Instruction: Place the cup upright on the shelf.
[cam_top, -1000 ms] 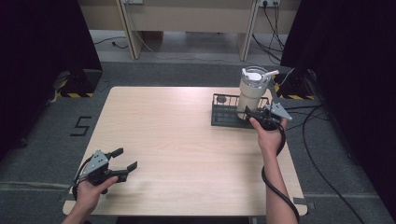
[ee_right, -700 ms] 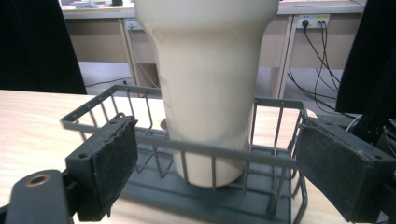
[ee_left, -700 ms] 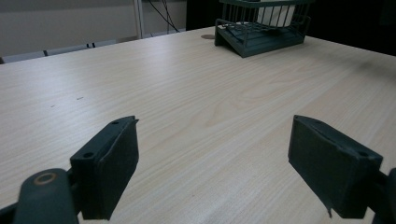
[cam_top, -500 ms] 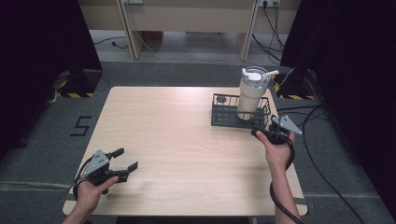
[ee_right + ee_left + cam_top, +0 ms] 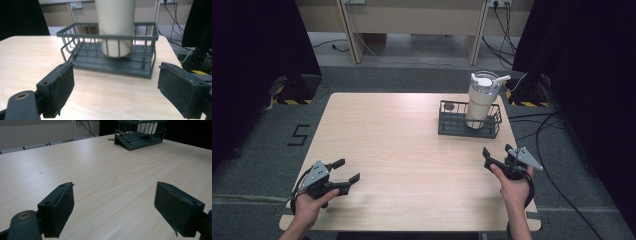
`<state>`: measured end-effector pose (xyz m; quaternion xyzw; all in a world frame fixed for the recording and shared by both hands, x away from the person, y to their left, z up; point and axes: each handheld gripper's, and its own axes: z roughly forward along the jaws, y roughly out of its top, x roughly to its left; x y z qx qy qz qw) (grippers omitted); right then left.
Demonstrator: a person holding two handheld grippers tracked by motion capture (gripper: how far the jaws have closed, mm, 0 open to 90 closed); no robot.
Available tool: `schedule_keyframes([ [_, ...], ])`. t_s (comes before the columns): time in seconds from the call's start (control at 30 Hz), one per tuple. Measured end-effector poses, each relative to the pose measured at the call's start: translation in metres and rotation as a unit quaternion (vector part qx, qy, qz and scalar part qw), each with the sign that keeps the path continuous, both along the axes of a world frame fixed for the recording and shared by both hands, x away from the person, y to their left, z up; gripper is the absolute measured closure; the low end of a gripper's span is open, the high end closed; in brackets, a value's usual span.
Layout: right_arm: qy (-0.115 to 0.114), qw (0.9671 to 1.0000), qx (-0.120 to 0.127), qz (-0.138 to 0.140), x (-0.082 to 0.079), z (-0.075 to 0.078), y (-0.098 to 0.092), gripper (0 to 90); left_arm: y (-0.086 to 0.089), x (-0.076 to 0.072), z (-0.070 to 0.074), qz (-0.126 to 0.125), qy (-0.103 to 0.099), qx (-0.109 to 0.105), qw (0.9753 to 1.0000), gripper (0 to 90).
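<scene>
A dark green wire basket (image 5: 452,130) stands at the table's far right, holding an upright cream tumbler (image 5: 481,102) with a lid and straw. My right gripper (image 5: 497,151) is open, a short way in front of the basket and apart from it. In the right gripper view the open jaws frame the basket (image 5: 82,35) and the tumbler (image 5: 116,25), and nothing lies between them (image 5: 116,87). My left gripper (image 5: 349,169) rests open near the front left corner. In its own view (image 5: 117,205) the basket (image 5: 135,143) is far off.
The light wooden table (image 5: 402,145) is bare between the two grippers. A small dark round thing (image 5: 449,106) lies at the basket's left end. Cables (image 5: 557,130) run over the floor to the right, and desk legs stand beyond the far edge.
My right gripper has drawn back from the basket and tumbler toward the near edge of the table. The left gripper has stayed where it was.
</scene>
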<state>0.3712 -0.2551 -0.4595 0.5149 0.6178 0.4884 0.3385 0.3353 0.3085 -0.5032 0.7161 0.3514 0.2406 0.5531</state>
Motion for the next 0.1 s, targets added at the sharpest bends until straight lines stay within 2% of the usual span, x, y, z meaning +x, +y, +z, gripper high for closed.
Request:
schedule_keyframes([
  [0.1, 0.007, 1.0, 0.003, 0.004, -0.0105, -0.0017, -0.0005, 15.1, -0.0008, 0.0003, 0.0007, 0.0, -0.002, 0.0, 1.0, 15.7],
])
